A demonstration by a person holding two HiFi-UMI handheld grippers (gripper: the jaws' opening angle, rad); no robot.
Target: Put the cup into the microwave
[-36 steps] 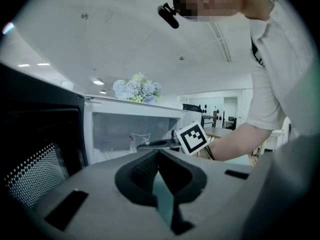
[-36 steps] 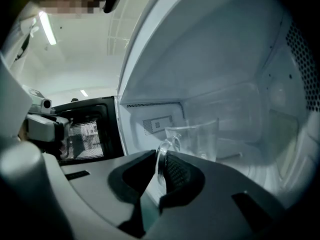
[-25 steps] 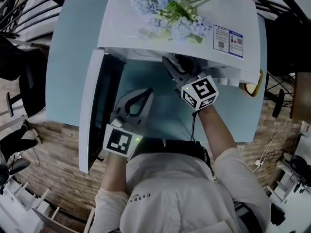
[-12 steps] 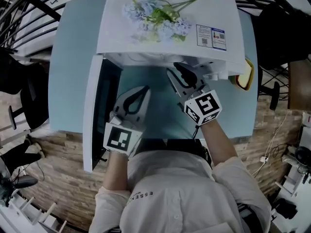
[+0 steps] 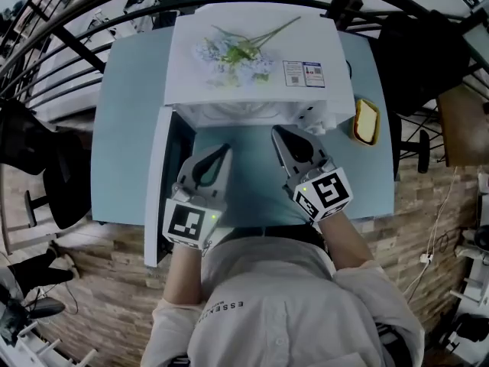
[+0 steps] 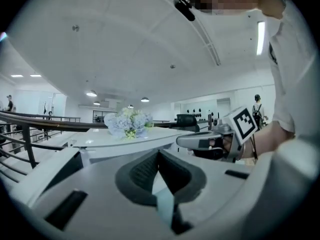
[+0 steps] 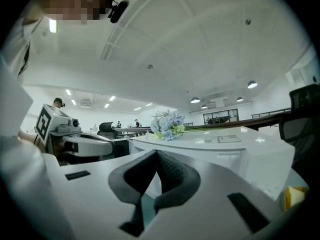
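Observation:
No cup shows in any view; the inside of the white microwave [image 5: 252, 90] is hidden under its top. Its door [image 5: 158, 193] stands swung open at the left. My left gripper [image 5: 224, 148] hangs in front of the opening, shut, nothing between its jaws [image 6: 159, 151]. My right gripper [image 5: 276, 131] is beside it on the right, just clear of the microwave's front. Its jaws are closing and meet at the tips with nothing between them [image 7: 156, 152].
A bunch of pale blue flowers [image 5: 233, 50] lies on the microwave's top, with a label [image 5: 303, 73] beside it. A yellow thing [image 5: 367, 121] sits on the light blue table [image 5: 126, 128] to the microwave's right. Black chairs and railings ring the table.
The right gripper has come back out of the microwave's opening toward the person. The left gripper has lifted a little. The head view now takes in more of the room.

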